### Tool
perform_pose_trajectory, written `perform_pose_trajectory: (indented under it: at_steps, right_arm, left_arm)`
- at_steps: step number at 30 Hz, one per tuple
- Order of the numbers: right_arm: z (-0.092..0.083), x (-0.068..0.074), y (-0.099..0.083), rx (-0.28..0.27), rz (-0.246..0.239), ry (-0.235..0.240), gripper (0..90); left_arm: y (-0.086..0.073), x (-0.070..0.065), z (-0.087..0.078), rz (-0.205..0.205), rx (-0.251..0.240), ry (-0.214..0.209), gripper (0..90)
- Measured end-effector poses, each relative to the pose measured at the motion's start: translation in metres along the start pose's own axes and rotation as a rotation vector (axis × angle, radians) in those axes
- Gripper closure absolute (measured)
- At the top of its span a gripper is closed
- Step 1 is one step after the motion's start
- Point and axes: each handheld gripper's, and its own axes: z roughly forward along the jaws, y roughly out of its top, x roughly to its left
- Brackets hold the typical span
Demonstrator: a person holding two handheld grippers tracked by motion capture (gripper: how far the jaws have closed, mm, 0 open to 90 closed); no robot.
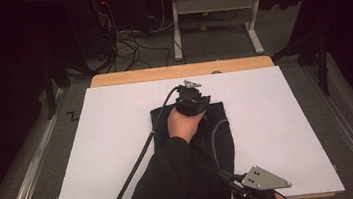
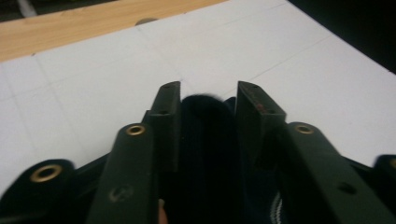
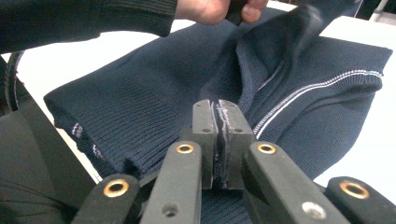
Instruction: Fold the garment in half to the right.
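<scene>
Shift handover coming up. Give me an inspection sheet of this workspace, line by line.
Surface: white sheet over a wooden table, flat and dry.
Job's things: dark navy knit garment with white stitching, lying partly folded mid-table.
Clutter: nothing seen.
Grippers: left gripper at the garment's far edge, a fold of knit between its parted jaws; right gripper at the near edge, jaws pinched on a thin layer of the fabric.
Cables: black cable trailing from the left gripper toward the person; loose wires on the floor behind.
Surroundings: dark room, grey carpet, a white desk frame beyond the table.
</scene>
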Motion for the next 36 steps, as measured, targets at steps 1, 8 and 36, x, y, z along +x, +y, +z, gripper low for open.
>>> perform_pose_trajectory:
  at_steps: [1, 8, 36]
  right_arm:
    - [0.0, 0.0, 0.0, 0.001, -0.002, 0.0, 86.5]
    - [-0.001, -0.003, 0.0, -0.009, 0.007, -0.003, 86.5]
    - [0.03, -0.001, 0.02, 0.028, -0.046, -0.024, 90.0]
  left_arm:
    - [0.001, -0.002, -0.001, 0.004, -0.01, 0.001, 51.3]
    - [0.003, 0.001, -0.014, 0.029, -0.015, -0.003, 38.1]
    - [-0.126, 0.064, -0.14, 0.037, -0.116, 0.008, 5.1]
